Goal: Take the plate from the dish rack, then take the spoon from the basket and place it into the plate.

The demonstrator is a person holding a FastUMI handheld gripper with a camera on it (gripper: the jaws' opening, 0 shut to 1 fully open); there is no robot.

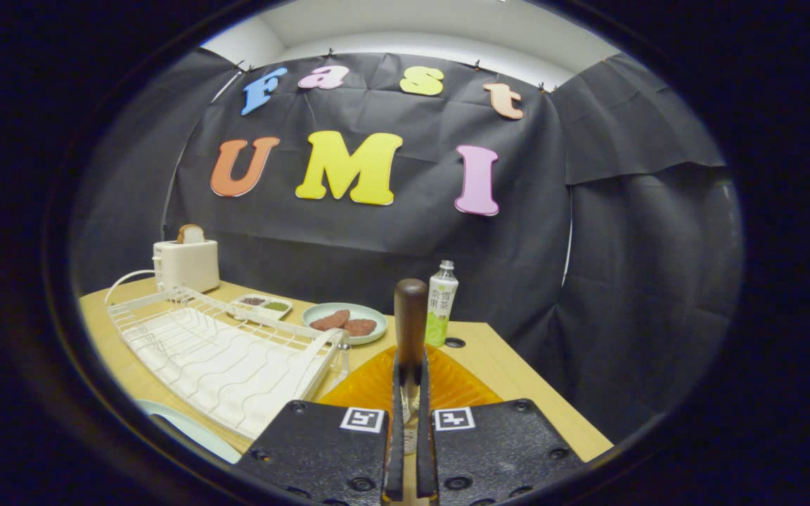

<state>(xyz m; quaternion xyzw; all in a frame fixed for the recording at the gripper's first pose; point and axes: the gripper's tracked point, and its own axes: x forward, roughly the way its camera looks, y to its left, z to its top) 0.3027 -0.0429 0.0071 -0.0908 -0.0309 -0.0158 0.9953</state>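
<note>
Fingers clamped on the spoon point(410, 330), handle standing up between them over the orange basket point(377, 383), rack point(226, 351) just beside, so lift it straight clear, then carry it level to the plate point(190, 430) at the near edge.

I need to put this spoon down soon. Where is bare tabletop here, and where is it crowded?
The tool, shut on the spoon, is over the orange basket. Bare wood runs beside the basket toward the table's far edge, past the bottle. It is crowded around the dish rack, toaster, small tray and food plate.
</note>
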